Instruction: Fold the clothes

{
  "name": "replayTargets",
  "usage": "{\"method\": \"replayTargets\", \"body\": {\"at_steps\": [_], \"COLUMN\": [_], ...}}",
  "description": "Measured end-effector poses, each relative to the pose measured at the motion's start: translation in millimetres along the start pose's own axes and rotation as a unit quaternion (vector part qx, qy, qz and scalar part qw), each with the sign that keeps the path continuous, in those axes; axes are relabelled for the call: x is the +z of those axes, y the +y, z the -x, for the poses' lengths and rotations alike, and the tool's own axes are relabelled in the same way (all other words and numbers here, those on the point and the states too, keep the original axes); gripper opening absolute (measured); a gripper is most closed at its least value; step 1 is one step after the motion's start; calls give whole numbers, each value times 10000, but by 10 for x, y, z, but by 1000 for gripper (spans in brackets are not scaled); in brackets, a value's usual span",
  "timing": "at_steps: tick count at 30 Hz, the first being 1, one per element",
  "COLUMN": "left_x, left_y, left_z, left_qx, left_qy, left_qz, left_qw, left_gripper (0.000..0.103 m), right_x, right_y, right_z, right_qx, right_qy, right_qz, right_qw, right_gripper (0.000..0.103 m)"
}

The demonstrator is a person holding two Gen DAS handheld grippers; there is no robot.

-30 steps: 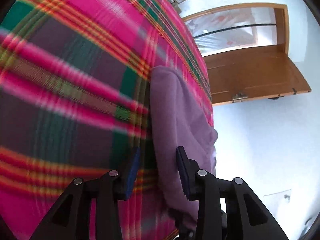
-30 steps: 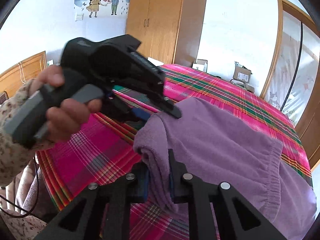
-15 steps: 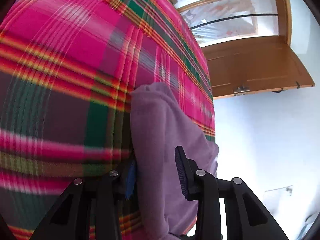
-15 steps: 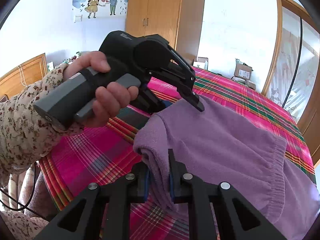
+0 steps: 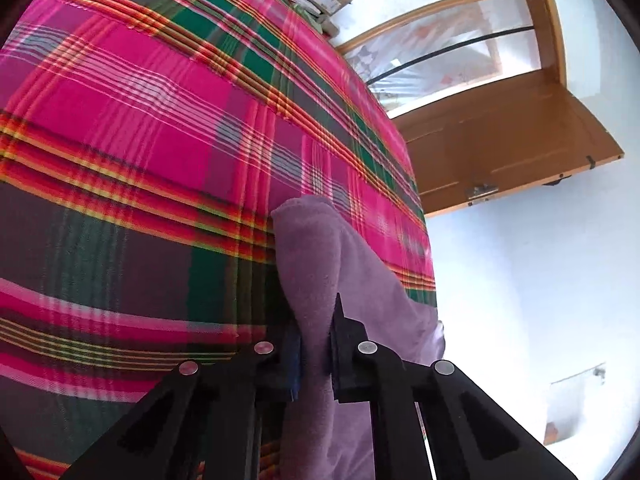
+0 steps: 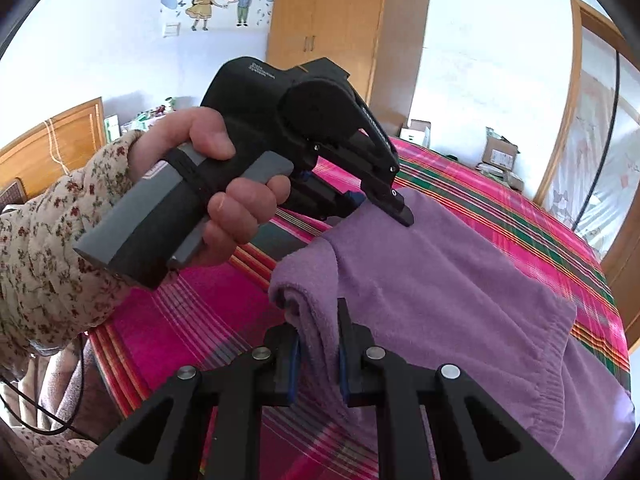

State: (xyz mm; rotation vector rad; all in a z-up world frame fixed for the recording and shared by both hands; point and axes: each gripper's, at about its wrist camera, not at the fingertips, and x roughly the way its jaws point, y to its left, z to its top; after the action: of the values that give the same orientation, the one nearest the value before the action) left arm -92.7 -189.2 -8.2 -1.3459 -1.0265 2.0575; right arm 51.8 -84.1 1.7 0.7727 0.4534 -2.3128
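A purple fleece garment [image 6: 440, 288] lies partly folded on a bed with a pink, green and orange plaid cover [image 6: 500, 200]. My right gripper [image 6: 318, 332] is shut on its near rolled edge. My left gripper [image 6: 384, 208], held by a hand [image 6: 224, 200] in a floral sleeve, sits at the garment's far left corner. In the left wrist view that gripper [image 5: 316, 328] has its jaws closing, with the pads pressing a fold of the purple garment [image 5: 320, 264] above the plaid cover [image 5: 140, 140].
A wooden door [image 5: 500, 140] stands open past the bed's far side, beside a glazed doorway. A wooden wardrobe [image 6: 328, 20] and cardboard boxes [image 6: 498, 152] stand beyond the bed. The bed's edge runs below the hand at lower left.
The left gripper's jaws went from wide apart to pinched on the purple fold, and the gripper shifted right over the garment's corner. The right gripper kept its grip and barely moved.
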Motion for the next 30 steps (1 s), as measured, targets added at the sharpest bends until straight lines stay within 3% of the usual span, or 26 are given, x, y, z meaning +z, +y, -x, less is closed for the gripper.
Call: {"method": "replayTargets", "body": {"at_steps": [4, 17, 22, 30], "left_x": [107, 104, 137, 155], "left_y": [-4, 246, 486, 672], "left_z": [26, 647, 861, 873], "left_qx": [30, 420, 584, 732], "left_qy": [-74, -341, -433, -450], "left_qz": [78, 75, 171, 341], "left_qw": [9999, 9985, 9972, 9957], "left_gripper": [11, 11, 11, 11], "right_x": [62, 274, 342, 347], "right_y": [124, 434, 546, 620], "right_z": [-48, -341, -452, -499], "right_qx": [196, 826, 1004, 1188], "right_qy": [-27, 46, 53, 216], "right_qz": [160, 446, 542, 474], "right_qw": [9997, 9956, 9935, 9915], "right_gripper": [15, 15, 15, 15]}}
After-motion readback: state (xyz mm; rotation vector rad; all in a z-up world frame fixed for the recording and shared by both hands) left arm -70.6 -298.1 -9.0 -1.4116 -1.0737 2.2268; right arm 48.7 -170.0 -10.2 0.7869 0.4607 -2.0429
